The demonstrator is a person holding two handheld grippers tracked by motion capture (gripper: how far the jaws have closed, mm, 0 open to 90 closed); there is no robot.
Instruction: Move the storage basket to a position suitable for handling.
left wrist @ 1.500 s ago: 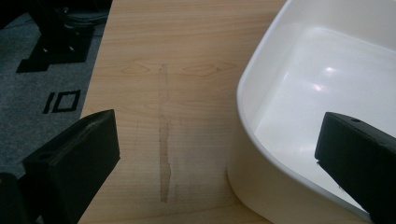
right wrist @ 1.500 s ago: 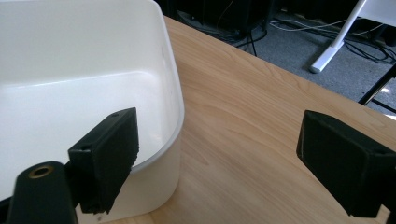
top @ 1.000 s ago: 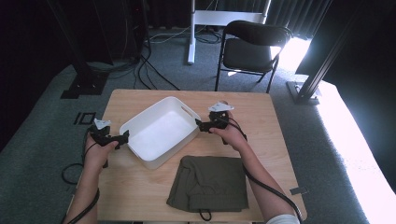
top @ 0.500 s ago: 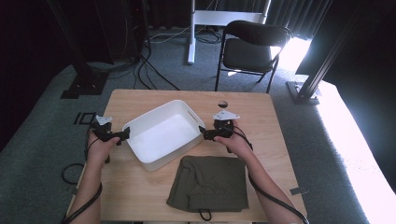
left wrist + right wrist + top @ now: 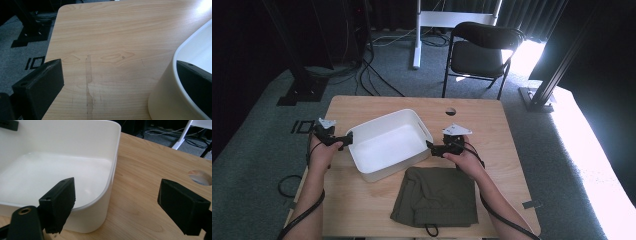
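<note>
A white plastic bin [image 5: 388, 145] stands empty at the middle of the wooden table [image 5: 492, 120]. My left gripper [image 5: 346, 139] is open at the bin's left corner. In the left gripper view [image 5: 117, 85] one jaw is outside and the other inside the bin's rim [image 5: 175, 62]. My right gripper [image 5: 432, 148] is open at the bin's right corner. In the right gripper view [image 5: 120, 205] its jaws straddle the bin's wall [image 5: 110, 182] without touching it. A folded dark olive garment [image 5: 437, 197] lies just in front of the bin.
A round cable hole [image 5: 450, 111] is in the table behind the right gripper. A black folding chair [image 5: 482, 50] stands beyond the far edge. Cables [image 5: 287, 185] run over the carpet at the left. Bare wood [image 5: 362, 200] lies at the front left.
My right gripper has come nearer along the bin's right side to its right corner. My left gripper has shifted right onto the bin's left corner. Both stay open.
</note>
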